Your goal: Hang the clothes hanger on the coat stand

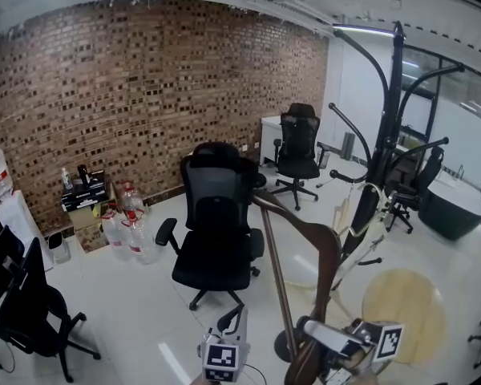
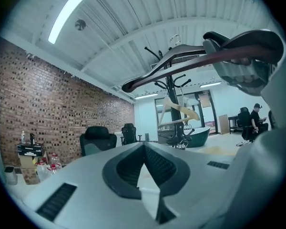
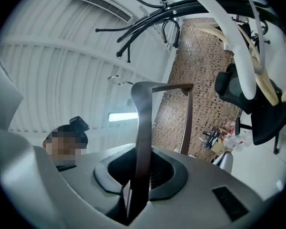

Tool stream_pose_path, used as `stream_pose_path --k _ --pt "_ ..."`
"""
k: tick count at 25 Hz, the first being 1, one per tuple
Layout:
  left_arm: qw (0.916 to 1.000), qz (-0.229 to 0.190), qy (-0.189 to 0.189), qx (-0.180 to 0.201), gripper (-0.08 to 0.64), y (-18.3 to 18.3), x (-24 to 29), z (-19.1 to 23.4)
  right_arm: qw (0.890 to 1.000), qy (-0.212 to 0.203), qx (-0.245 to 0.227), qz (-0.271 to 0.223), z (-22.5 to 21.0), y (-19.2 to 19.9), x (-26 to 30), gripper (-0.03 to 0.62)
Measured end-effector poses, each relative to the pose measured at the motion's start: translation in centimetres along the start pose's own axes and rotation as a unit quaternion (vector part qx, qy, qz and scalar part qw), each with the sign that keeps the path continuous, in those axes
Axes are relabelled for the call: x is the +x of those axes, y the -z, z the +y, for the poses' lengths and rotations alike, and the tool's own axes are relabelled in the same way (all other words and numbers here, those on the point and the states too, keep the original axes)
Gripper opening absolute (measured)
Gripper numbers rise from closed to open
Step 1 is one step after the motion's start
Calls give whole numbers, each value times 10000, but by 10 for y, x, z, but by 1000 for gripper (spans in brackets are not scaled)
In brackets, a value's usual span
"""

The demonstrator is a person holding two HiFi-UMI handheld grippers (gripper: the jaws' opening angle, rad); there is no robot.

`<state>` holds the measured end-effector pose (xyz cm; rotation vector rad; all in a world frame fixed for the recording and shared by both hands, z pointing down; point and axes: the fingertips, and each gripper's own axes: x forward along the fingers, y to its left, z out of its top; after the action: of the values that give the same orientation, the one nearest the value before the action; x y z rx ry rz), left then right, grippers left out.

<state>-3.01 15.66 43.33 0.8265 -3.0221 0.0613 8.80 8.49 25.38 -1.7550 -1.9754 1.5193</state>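
The right tool point(image 3: 137, 185) is clamping the dark brown wooden clothes hanger point(image 3: 143, 123) near the tall black coat stand point(image 1: 394, 135); the left tool point(image 2: 144, 149) is sitting closed, empty. The hanger is probably needing a lift above a free curved arm point(image 1: 369, 57), then a gentle lowering, before release.

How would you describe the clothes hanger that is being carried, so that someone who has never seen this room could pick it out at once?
Find the tall black coat stand to the right of the brick wall. Beside it, the right gripper is shut on a wooden hanger. It is dark brown and off the stand, unlike the pale hangers hanging there.
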Motion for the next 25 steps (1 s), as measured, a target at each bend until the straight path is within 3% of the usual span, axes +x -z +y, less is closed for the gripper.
stream_pose_path --k 9,19,25 --pt "9999 41 73 70 18 -1 65 15 9999 -92 29 -107 -37 -43 4 43" --pt "9956 -139 915 150 18 -11 76 143 9967 227 -316 -718 -104 -19 124 43" --pt "9898 -116 1417 76 18 -4 92 177 9907 531 -582 -1109 -135 -26 159 43"
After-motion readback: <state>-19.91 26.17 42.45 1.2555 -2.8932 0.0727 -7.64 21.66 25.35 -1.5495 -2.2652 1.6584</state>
